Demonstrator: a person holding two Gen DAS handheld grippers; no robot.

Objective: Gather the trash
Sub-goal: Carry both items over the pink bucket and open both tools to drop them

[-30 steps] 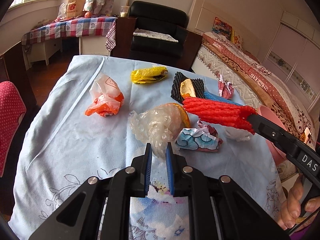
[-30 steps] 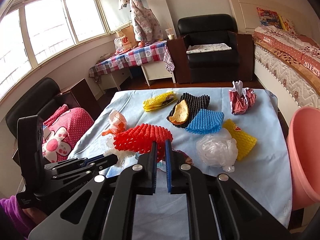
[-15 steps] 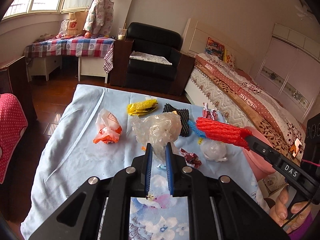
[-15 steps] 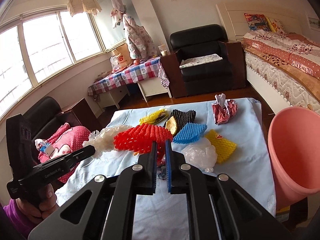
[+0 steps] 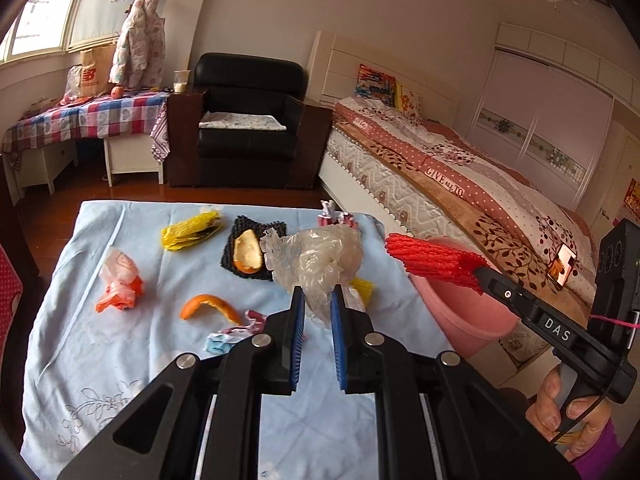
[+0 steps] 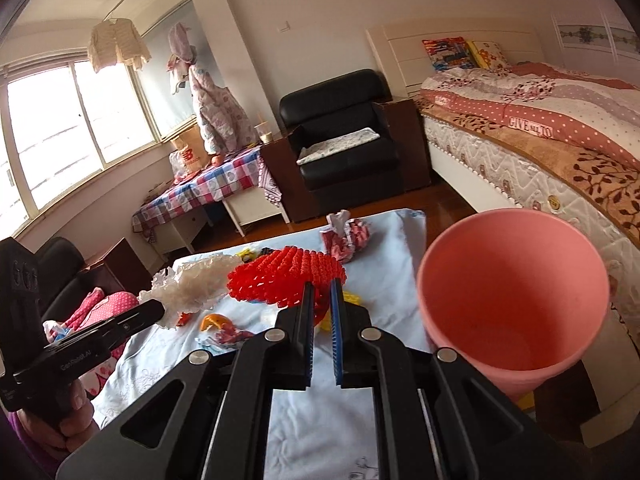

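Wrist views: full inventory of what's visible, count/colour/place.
clear plastic bag: 1, translucent, held in left tool
foam net: 1, red, held in right tool
bin: 1, pink, right of the table
tablecloth: 1, pale blue, covers the table
yellow wrapper: 1, far side
black net: 1, holds a peel
orange peel: 1, centre
orange-white bag: 1, left
armchair: 1, black, behind
bed: 1, right
left tool: shut on bag
right tool: shut on net
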